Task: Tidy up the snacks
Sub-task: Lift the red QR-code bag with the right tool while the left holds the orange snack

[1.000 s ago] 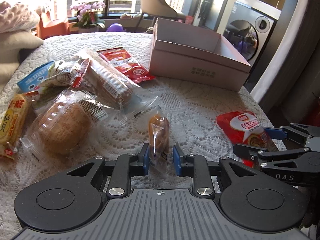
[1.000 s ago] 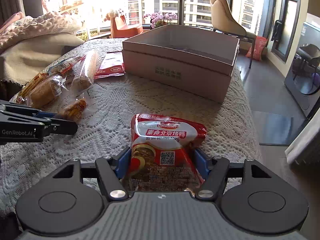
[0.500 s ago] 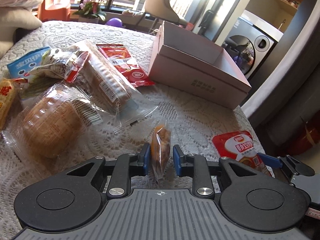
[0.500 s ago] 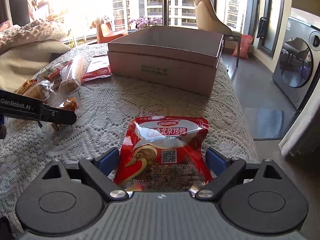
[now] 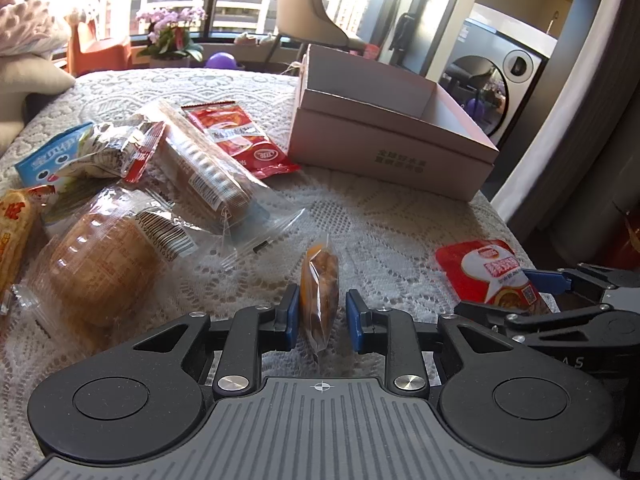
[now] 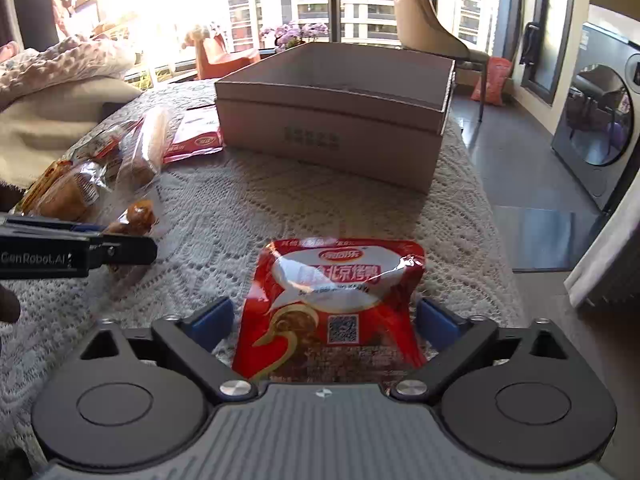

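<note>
Item: right tongs (image 6: 322,322). A second before, the blue pads were pressed against the sides of the red foil pouch (image 6: 334,304); half a second before, they were thrown wide apart. At this moment the jaws were closing again, the pouch lying flat between them on the surface (image 6: 248,200), no pad seen touching it. The grip was judged to be a re-take, not a finished pick.

Item: left tongs (image 5: 320,316). Set narrow throughout the second, with the small clear-wrapped orange snack (image 5: 319,288) stood on edge between the pads. The wrapper appeared pinched, though a sliver of gap showed at the right pad. No change was noted.

Item: pink cardboard box (image 5: 394,136). Open-topped, rigid, matte, apparently empty; placed at 1 o'clock in the left view and at 12 o'clock in the right view. No snack was yet lodged in it, so the sorting was judged barely begun.

Item: remaining stock, at 9 to 11 o'clock in the left view. A round cake in crinkled clear film (image 5: 100,264), a long biscuit sleeve (image 5: 204,168), a flat glossy red sachet (image 5: 240,140) and a blue packet (image 5: 48,160) were heaped on white lace cloth.
</note>
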The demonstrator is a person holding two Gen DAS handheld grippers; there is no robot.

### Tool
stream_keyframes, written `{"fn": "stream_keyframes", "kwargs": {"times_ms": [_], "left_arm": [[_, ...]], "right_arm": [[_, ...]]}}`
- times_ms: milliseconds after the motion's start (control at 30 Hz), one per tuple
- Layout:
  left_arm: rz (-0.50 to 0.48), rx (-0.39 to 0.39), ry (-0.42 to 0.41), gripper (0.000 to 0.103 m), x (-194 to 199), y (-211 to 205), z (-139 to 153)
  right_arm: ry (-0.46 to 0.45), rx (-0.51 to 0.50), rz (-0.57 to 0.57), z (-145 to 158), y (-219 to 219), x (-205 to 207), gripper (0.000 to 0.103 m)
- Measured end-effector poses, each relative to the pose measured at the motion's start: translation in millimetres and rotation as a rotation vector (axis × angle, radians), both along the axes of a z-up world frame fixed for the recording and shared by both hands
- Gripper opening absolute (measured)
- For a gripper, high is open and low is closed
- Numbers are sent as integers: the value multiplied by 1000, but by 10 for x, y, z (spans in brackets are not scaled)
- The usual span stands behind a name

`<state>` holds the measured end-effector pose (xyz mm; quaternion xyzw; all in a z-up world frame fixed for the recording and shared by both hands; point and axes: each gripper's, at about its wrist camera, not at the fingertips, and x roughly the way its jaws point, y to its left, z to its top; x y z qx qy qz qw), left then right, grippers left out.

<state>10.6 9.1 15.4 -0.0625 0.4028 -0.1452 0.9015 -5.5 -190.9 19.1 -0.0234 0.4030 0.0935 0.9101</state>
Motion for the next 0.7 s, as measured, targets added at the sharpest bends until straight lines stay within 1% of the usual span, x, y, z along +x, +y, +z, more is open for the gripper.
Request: {"fn": "stream_keyframes", "kwargs": {"times_ms": [33,67,133,233,300,467,533,700], "left_arm": [[-5,6,-3,28,-4,-5,0],[-11,18,-7,28,-12,-15,1],[-19,43,-19,28,-30,-46,1],[-19,82,-32,28,-54,-103,3],[-10,93,-30,28,-61,-125,10],[2,66,-9,28,-47,-78,22],[-11,61,-8,28,-30,-56,23],[7,65,-10,28,1,-66,18]], "right_arm": [[5,10,4,26,-15,1,76],[8,21,14,55,-33,-2,66],[3,31,25,115,-54,-26,65],[-42,17,37,205,-71,-101,64],[-59,27,52,260,-106,-150,64],[-70,61,77,359,-206,-240,63],[-71,60,89,380,-200,-251,63],[-61,49,98,370,-174,-216,63]]}}
